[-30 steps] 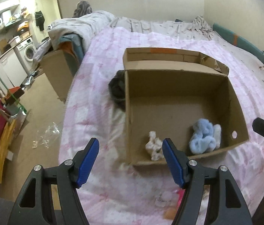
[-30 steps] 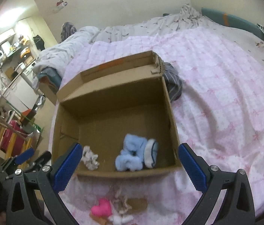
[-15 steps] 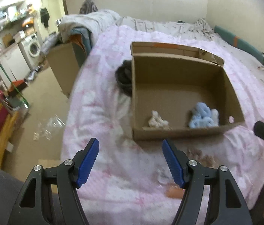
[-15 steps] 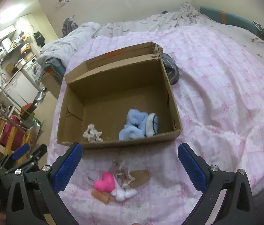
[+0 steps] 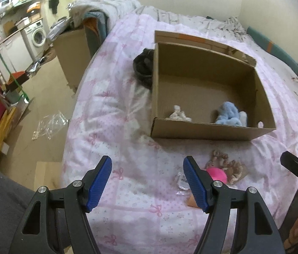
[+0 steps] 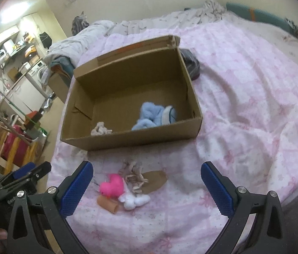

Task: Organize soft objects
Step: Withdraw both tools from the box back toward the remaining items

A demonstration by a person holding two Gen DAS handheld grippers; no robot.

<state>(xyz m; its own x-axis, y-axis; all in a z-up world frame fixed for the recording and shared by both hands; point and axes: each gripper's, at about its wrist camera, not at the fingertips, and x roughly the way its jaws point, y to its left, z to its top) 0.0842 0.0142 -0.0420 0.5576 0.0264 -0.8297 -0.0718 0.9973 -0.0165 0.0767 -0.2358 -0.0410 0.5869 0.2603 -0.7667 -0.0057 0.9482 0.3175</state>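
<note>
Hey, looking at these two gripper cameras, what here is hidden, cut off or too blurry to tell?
- Dark cloth bundle: left wrist view, partly behind the cardboard box.
- Tan tube: left wrist view, mostly behind the left gripper finger.
- Right gripper: only one black edge in the left wrist view, cut by the frame.
- Shelf items far left: too small in both views.

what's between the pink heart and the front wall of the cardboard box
In the right wrist view, a beige scrunchie lies just beyond the pink heart; past it, only bare pink bedspread reaches the cardboard box.
</note>
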